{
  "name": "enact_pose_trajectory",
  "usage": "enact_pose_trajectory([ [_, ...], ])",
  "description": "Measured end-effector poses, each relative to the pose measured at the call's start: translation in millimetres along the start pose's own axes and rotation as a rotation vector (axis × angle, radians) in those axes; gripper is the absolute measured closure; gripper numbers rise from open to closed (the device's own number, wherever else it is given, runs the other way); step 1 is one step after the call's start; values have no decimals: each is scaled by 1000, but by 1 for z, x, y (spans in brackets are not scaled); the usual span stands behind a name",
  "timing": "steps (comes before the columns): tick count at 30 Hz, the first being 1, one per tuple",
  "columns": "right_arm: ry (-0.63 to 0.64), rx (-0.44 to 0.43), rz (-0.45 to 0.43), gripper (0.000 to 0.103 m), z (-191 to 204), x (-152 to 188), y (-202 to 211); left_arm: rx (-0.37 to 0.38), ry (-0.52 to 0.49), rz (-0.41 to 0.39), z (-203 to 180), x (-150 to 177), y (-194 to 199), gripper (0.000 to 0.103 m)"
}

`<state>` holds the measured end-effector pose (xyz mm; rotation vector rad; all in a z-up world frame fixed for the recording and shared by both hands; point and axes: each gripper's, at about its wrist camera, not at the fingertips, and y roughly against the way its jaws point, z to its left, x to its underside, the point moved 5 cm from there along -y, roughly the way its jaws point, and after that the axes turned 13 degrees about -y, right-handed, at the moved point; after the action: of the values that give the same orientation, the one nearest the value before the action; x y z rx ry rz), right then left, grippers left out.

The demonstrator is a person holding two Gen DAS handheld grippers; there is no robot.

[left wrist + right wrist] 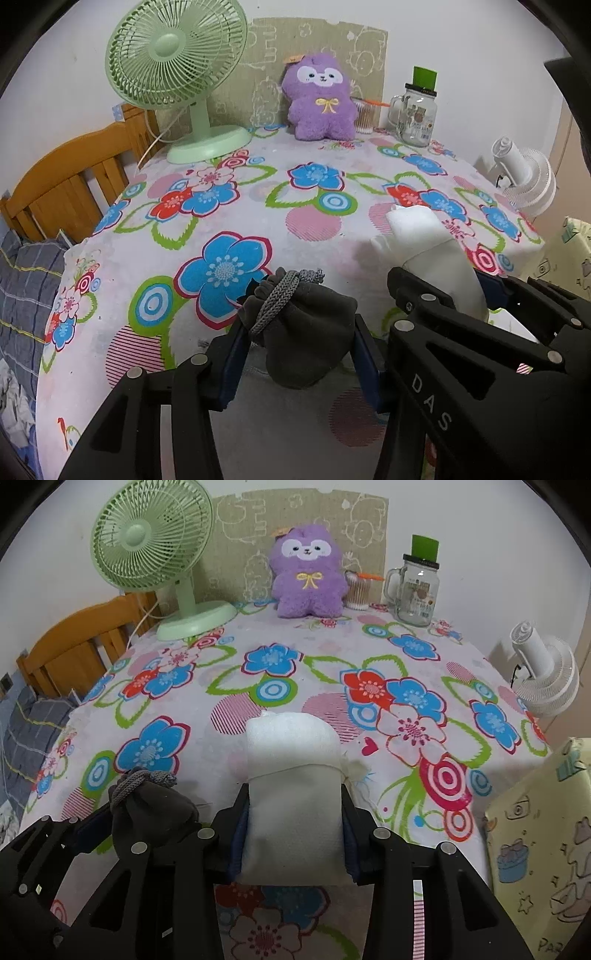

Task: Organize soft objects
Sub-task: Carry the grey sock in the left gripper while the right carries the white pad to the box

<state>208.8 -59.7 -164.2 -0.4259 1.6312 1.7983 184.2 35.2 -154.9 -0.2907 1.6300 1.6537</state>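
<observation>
While both tools sit low over the flowery tablecloth [258, 192], each one has a soft pouch pinched between its jaws. The left gripper [301, 343] is clamped on a dark grey drawstring pouch [306, 328], blue pads pressing both sides, and the braided grey cord [275, 299] is looped over the bunched top end. The right gripper [293, 834] is squeezed on a white pouch [293, 801], whose tied-off upper part pokes out past the fingers toward the far side of the table. From the left camera you can see the right tool just beside it, white pouch tilted up and to the left; from the right camera the grey pouch sits just to the left of the white one, close but I can't say if they touch. At the back, a purple plush toy [319, 98] sits upright against a beige cartoon board [325, 40], with a green desk fan [173, 66] to its left and a glass mug jar with a green lid [417, 107] to its right. A white fan [546, 675] hangs off the right edge.
</observation>
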Motion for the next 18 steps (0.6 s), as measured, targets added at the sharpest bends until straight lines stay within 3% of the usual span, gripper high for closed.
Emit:
enact_pose_trajectory([
  [18, -17, -24, -110, 58, -20, -6, 62, -20, -8, -96, -25, -12, 51, 49],
])
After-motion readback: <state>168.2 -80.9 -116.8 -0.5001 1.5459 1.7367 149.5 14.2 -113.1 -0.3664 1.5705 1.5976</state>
